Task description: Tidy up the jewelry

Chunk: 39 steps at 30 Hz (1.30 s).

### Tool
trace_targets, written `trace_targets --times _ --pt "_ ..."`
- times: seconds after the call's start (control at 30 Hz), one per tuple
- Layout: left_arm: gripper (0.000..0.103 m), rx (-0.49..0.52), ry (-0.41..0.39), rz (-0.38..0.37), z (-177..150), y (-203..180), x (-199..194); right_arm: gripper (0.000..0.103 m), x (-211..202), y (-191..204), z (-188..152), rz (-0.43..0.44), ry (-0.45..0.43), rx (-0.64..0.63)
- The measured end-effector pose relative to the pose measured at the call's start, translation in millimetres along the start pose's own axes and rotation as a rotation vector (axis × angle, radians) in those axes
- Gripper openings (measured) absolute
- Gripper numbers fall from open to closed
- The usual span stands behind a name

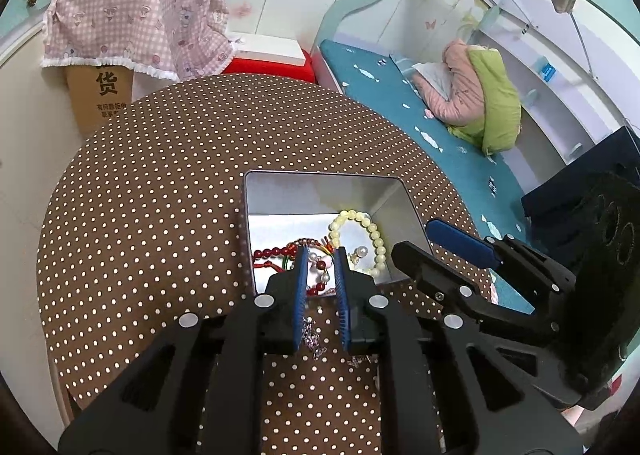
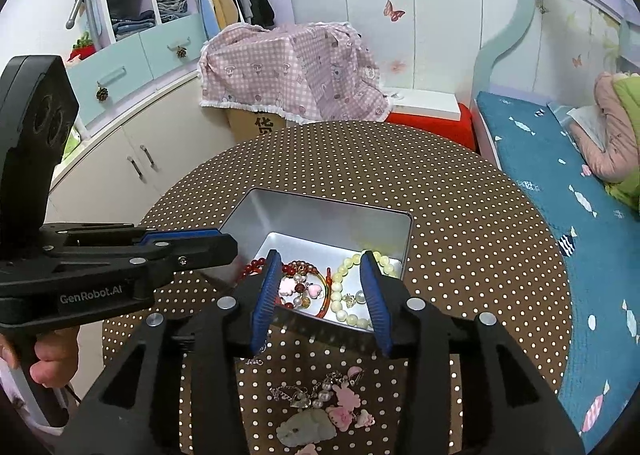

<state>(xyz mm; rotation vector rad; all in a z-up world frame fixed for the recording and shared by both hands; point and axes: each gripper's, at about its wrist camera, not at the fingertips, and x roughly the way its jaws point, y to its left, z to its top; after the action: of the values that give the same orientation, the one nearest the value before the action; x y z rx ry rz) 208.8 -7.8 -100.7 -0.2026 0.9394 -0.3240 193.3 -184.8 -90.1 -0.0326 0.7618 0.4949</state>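
Hovering over the metal tin (image 2: 320,215) right now, both grippers are pointing down at the jewelry. The left gripper (image 1: 320,255) is sitting with its jaws only slightly apart, nothing pinched between them, tips just over the near edge of the tin where the red bead bracelet (image 1: 276,253) is lying. The right gripper (image 2: 320,267) is standing wider apart and empty too, framing the cream bead bracelet (image 2: 344,287) and some pink heart charms inside the tin.

Still waiting on the dotted tablecloth (image 2: 460,215), just below the right gripper's fingers, is a tangle of chain with pearls and pink charms (image 2: 320,395), plus a pale green stone pendant (image 2: 306,429).

My guess on handling: that chain is going to be light, floppy and snaggy, so it's probably best pinching a bunched part or a chunky charm rather than one thin link. The pendant is looking smooth and hard, probably slippery and chippable, so I'd be gripping across its flat faces.
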Motion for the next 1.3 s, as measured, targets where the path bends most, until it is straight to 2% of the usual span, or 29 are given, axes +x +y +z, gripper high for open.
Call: trace_targets --times 0.43,0.63,0.73,0.97,1.07,1.23,1.3 --pt "0.028 -0.001 -0.026 0.009 -16.9 -3.4 -23.5 0.057 -15.4 11.8 -7.2 -0.019 -0.019 -0.018" --pt "0.028 -0.016 -0.017 0.031 -36.0 2.6 -30.6 0.062 -21.4 17.8 -19.2 -0.021 -0.009 -0.015" --pt "0.032 -0.031 -0.006 0.039 -47.6 8.9 -31.8 0.065 -21.4 20.2 -26.3 -0.019 0.009 -0.018" --pt "0.033 -0.048 0.028 0.064 -69.2 19.8 -31.8 0.065 -13.1 26.8 -42.4 0.006 0.06 -0.03" --pt "0.037 -0.052 0.036 0.074 -78.6 24.9 -32.6 0.065 -2.6 36.3 -50.0 0.037 0.104 -0.049" --pt "0.036 -0.068 0.056 0.092 -91.5 35.3 -30.3 0.065 14.1 51.0 -55.4 0.065 0.145 -0.081" --pt "0.036 -0.079 0.061 0.097 -94.4 40.7 -30.3 0.062 19.7 55.1 -55.9 0.066 0.152 -0.098"
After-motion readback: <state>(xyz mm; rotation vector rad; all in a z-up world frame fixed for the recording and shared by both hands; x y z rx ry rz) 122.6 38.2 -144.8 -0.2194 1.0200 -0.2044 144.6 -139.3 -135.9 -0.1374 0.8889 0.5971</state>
